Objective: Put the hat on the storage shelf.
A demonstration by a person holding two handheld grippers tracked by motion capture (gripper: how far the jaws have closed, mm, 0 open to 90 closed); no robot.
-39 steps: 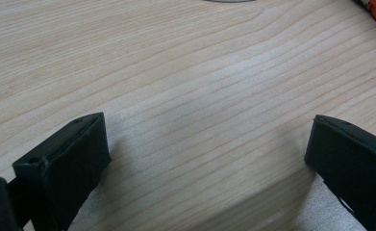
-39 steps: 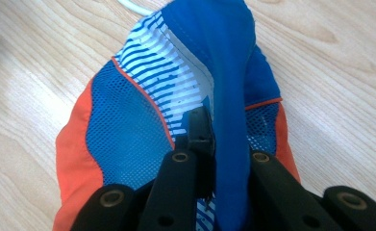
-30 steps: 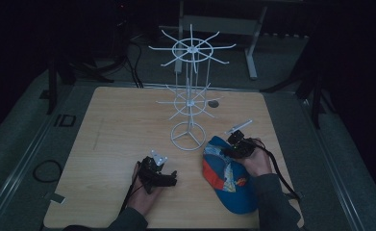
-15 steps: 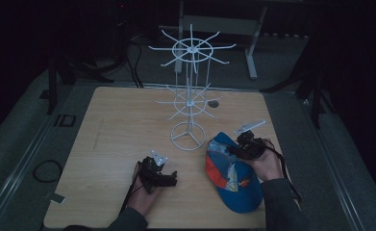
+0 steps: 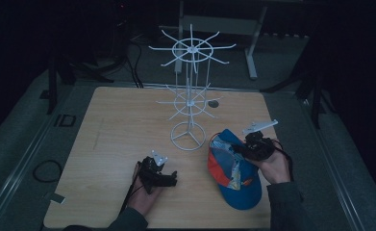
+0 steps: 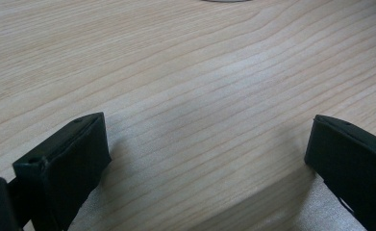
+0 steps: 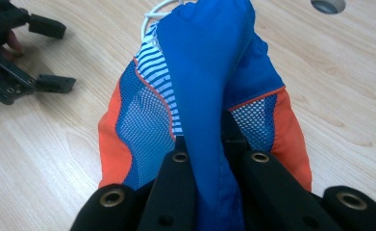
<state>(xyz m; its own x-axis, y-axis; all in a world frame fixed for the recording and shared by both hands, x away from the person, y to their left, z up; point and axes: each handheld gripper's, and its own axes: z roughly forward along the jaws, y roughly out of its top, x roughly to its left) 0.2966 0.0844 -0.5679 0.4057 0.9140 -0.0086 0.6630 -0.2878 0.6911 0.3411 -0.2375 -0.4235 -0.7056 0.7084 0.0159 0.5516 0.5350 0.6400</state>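
A blue, orange and white striped cap [image 5: 234, 175] lies on the wooden table [image 5: 118, 125] at the right front. My right gripper [image 5: 241, 148] is shut on a fold of the cap's blue fabric [image 7: 205, 72] and holds that edge lifted; in the right gripper view the cloth is pinched between the two black jaws [image 7: 219, 161]. A white wire rack [image 5: 190, 103] with two tiers of hooks stands just beyond the cap, at mid-table. My left gripper [image 5: 172, 177] rests low over the table at the left front, open, with bare wood between its fingers [image 6: 207, 144].
A small grey round fitting [image 5: 213, 103] sits in the tabletop behind the rack. The left gripper [image 7: 56, 55] lies to the left of the cap. Dark floor, cables and a metal frame [image 5: 253, 43] surround the table.
My right gripper has risen and drifted right with the cap fabric in it, pulling the cap along. The left gripper has stayed put.
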